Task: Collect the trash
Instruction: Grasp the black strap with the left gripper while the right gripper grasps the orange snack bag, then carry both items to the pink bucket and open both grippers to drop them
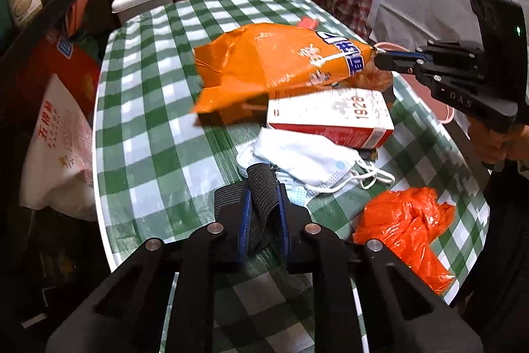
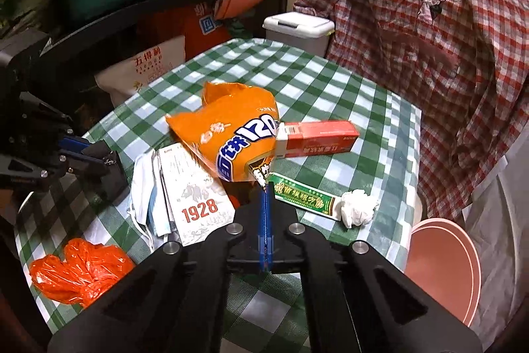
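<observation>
My right tool (image 2: 264,187) is closed tight on the near edge of the orange snack bag (image 2: 231,138), holding that end up off the bench (image 2: 330,81) while the rest of the bag sags over the white carton marked 1928 (image 2: 195,200). From the left wrist camera I see the same grip from the side: the right tool (image 1: 380,60) pinches the bag's corner, and the orange snack bag (image 1: 277,62) hangs above the white carton (image 1: 334,114). My left tool (image 1: 263,184) has its fingers drawn nearly together, pointing down at the crumpled face masks (image 1: 304,161); the tips sit right at the edge of the masks, but I cannot tell whether any fabric is caught between them. In the right view the left tool (image 2: 109,161) sits just beside the face masks (image 2: 145,187). Other trash lies around on the green checked cloth: a crumpled orange plastic bag (image 2: 79,270) near the front left corner, a red box (image 2: 317,138) touching the snack bag's far side, a green box (image 2: 304,199) just beside my right tool, and a white tissue wad (image 2: 358,210) at the end of the green box. A white bin (image 2: 299,28) stands behind the bench, next to a plaid shirt (image 2: 429,38).
</observation>
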`<move>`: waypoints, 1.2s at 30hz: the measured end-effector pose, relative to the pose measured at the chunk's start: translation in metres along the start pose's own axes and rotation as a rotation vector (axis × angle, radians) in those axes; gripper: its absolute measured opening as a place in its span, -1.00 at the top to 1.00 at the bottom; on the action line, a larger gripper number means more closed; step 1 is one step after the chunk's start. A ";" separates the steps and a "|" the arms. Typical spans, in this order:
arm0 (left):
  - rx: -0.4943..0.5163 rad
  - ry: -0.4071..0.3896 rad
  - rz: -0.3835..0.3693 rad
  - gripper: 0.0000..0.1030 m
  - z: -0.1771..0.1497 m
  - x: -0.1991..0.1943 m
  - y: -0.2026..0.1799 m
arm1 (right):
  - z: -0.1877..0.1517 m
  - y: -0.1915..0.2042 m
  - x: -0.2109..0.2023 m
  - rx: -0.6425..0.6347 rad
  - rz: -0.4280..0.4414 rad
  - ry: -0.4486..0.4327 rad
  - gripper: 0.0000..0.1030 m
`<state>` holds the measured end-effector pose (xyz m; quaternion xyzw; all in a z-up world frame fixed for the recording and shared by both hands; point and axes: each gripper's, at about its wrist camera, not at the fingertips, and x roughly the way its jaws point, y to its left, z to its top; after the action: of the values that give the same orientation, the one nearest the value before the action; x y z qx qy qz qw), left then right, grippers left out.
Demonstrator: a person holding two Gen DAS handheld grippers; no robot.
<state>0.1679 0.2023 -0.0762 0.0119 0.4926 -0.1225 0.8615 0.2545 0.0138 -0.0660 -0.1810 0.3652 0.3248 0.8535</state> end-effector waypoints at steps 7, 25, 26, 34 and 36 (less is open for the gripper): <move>-0.039 -0.085 0.007 0.71 0.009 -0.025 0.008 | 0.007 -0.010 -0.026 0.040 -0.012 -0.069 1.00; -0.129 -0.315 0.073 0.71 0.031 -0.075 -0.013 | 0.006 -0.040 -0.087 0.153 -0.053 -0.210 1.00; -0.133 -0.324 0.075 0.71 0.032 -0.077 -0.013 | 0.005 -0.043 -0.089 0.159 -0.054 -0.214 1.00; -0.148 -0.392 0.099 0.71 0.039 -0.087 -0.036 | 0.001 -0.063 -0.112 0.229 -0.070 -0.266 1.00; -0.144 -0.403 0.108 0.72 0.041 -0.088 -0.043 | -0.001 -0.068 -0.117 0.251 -0.066 -0.276 1.00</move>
<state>0.1505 0.1720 0.0245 -0.0483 0.3164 -0.0406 0.9465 0.2395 -0.0847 0.0251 -0.0387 0.2760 0.2705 0.9215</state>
